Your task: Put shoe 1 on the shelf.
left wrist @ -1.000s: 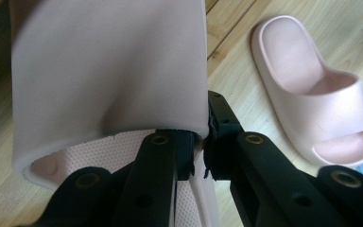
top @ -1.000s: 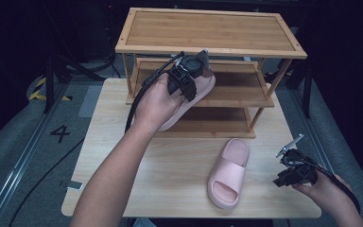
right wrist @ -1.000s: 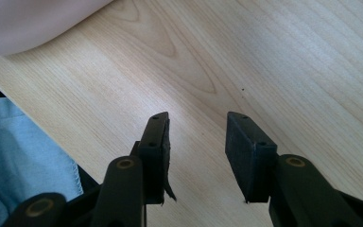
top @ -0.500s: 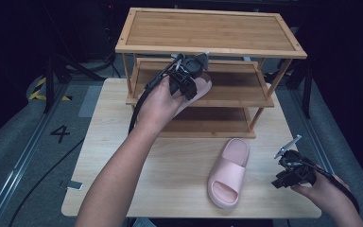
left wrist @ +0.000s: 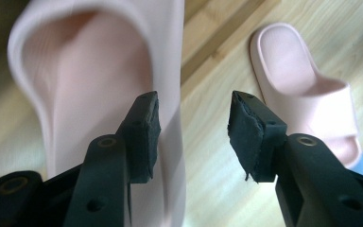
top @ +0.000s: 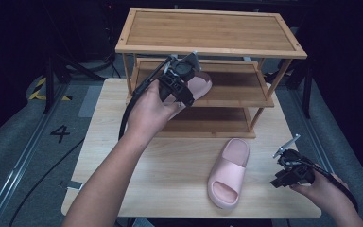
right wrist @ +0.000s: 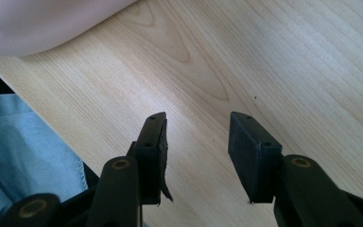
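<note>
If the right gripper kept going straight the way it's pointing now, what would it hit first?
Most likely the bare wooden tabletop: the right gripper, jaws open and empty, angles down onto it. The pink slipper lies off to the side.

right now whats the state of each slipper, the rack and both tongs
slipper on the rack: lying on middle shelf, released
slipper on the table: lying flat, untouched
rack: upright, top shelf bare
left tongs: just been opening, nothing gripped
right tongs: open over table

We see one pale pink moulded foam slide sandal [top: 199, 85] lying on the middle shelf of the bamboo rack [top: 264, 52]; its twin [top: 229, 172] lies upright on the light wooden table [top: 170, 165].
</note>
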A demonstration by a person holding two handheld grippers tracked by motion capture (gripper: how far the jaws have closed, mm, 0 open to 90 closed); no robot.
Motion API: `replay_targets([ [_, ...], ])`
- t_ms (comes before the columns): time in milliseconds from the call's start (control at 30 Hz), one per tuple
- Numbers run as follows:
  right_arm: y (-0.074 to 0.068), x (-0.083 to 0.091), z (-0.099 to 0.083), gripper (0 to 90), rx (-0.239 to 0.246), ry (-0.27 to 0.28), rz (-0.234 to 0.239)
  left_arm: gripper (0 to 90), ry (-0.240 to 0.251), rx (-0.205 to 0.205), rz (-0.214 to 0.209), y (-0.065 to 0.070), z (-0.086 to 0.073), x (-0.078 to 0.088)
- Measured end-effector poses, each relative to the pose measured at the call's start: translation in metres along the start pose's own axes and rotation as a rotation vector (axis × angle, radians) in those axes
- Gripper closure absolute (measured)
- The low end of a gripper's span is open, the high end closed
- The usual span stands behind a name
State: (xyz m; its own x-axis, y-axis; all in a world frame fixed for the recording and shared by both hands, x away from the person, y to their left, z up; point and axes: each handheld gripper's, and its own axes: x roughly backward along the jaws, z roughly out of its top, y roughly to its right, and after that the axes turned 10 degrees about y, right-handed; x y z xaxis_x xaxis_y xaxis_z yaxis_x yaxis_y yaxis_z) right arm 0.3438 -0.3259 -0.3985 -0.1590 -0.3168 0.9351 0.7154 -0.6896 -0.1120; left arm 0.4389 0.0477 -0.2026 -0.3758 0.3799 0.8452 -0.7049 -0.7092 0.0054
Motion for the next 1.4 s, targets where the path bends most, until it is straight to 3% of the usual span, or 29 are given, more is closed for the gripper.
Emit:
replay_targets([
  [200,0.0,-0.002,0.005,57.5,0.013,-0.004,0.005,53.3,0.004,0.053,-0.008,-0.012,-0.023,0.024],
  [367,0.006,0.001,0.002,57.5,-0.012,-0.002,-0.005,49.6,-0.063,0.105,0.004,-0.025,-0.041,0.033],
  [533,0.009,0.004,-0.001,57.7,-0.02,0.007,-0.007,64.8,-0.089,0.137,0.049,-0.042,-0.059,0.042],
  [633,0.011,0.006,-0.003,57.9,-0.03,0.011,-0.01,73.9,-0.119,0.155,0.084,-0.052,-0.068,0.039],
  [767,0.011,0.007,-0.005,58.0,-0.032,0.005,-0.01,81.7,-0.154,0.172,0.101,-0.063,-0.079,0.029],
  [933,0.011,0.006,-0.006,58.1,-0.037,0.005,-0.012,87.1,-0.173,0.199,0.073,-0.072,-0.086,0.016],
  [1100,0.011,0.006,-0.008,58.2,-0.037,0.001,-0.009,89.1,-0.167,0.195,0.028,-0.07,-0.085,0.009],
  [1233,0.012,0.006,-0.008,58.1,-0.042,0.002,-0.01,89.4,-0.163,0.184,0.011,-0.059,-0.08,0.007],
  [1400,0.011,0.006,-0.008,58.1,-0.042,0.002,-0.01,89.4,-0.158,0.128,-0.015,-0.044,-0.071,0.001],
])
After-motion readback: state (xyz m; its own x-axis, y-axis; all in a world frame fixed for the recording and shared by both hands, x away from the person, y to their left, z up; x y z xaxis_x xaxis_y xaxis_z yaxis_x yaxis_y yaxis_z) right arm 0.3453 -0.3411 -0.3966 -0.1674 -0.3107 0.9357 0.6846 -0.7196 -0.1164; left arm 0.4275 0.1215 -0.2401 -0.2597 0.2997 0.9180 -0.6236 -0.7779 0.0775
